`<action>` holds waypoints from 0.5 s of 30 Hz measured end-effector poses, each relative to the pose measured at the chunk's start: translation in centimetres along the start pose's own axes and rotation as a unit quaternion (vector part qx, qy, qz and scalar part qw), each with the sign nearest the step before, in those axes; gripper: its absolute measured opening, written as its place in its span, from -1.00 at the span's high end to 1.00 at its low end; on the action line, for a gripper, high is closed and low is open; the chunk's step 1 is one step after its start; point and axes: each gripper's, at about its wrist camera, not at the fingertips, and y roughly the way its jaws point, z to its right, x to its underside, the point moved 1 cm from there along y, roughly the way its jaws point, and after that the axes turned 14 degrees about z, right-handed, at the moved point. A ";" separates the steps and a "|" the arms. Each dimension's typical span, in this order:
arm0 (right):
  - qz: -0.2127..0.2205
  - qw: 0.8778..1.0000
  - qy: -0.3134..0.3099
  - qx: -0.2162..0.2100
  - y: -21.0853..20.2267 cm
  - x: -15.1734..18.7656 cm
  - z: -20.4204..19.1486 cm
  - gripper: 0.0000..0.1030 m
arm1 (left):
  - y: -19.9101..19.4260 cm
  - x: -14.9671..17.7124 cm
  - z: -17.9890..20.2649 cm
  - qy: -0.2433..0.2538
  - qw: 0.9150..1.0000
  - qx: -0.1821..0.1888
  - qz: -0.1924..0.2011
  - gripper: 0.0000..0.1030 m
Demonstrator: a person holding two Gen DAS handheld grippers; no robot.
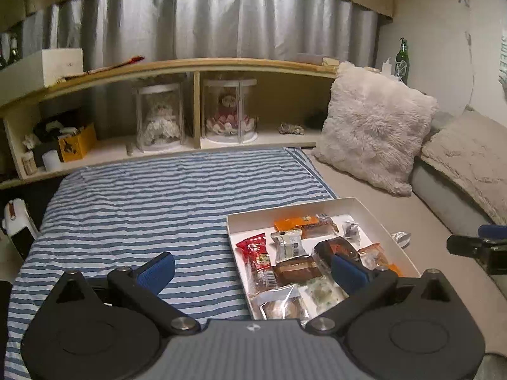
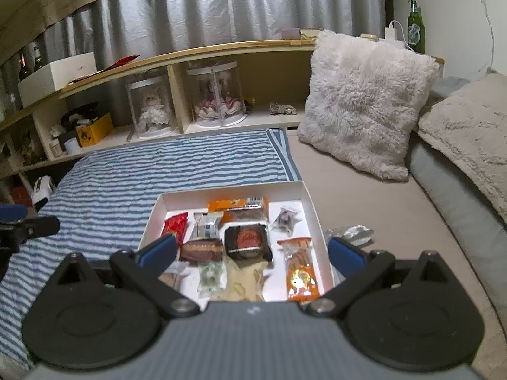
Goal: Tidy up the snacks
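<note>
Nearest the lens in both wrist views, a grey ribbed gripper body w/ black linkage arms is seen. Left gripper (image 1: 253, 267), blue-padded, is spread wide and nothing is held; its right pad (image 1: 348, 272) hangs over the near-left part of a shallow white cardboard tray (image 1: 293, 207), its left pad over a blue-and-white striped sheet (image 1: 142, 196). Right gripper (image 2: 252, 251) is likewise spread wide and empty, w/ one pad at the tray's left wall and the other just outside its right wall (image 2: 320, 221).

Snacks are found inside the tray, which sits on the bed, partly on the striped sheet and partly on beige bedding (image 2: 380, 209): a red wrapped pkt (image 2: 174, 226) at left, a silver-white pkt (image 2: 207, 224) beside it, an orange pkt (image 2: 237, 204) at the back, a black-and-red wrapped cake (image 2: 247, 242) at centre, a brown wrapped bar (image 2: 202, 250), a clear-and-orange biscuit pkt (image 2: 299, 269) along the right side, and a small clear pkt w/ a dark sweet (image 2: 286, 218) at back right. One crumpled silver wrapper (image 2: 351, 232) lies outside, just beside the right wall.

Beyond, a fluffy white cushion (image 2: 364, 101), a wooden shelf unit (image 2: 196, 53) w/ two dolls in clear cases, and a green glass bottle (image 2: 415, 25) are seen.
</note>
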 end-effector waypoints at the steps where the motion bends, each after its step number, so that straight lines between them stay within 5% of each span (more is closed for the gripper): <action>1: 0.001 1.000 -0.002 0.000 -0.4 0.2 -0.1 -0.99 | -0.4 0.3 0.1 0.005 1.000 -0.005 0.006 -1.00; 15: 0.019 0.999 -0.047 0.007 -3.7 3.9 -2.8 -0.99 | -3.5 3.5 0.2 0.005 1.000 -0.008 0.023 -1.00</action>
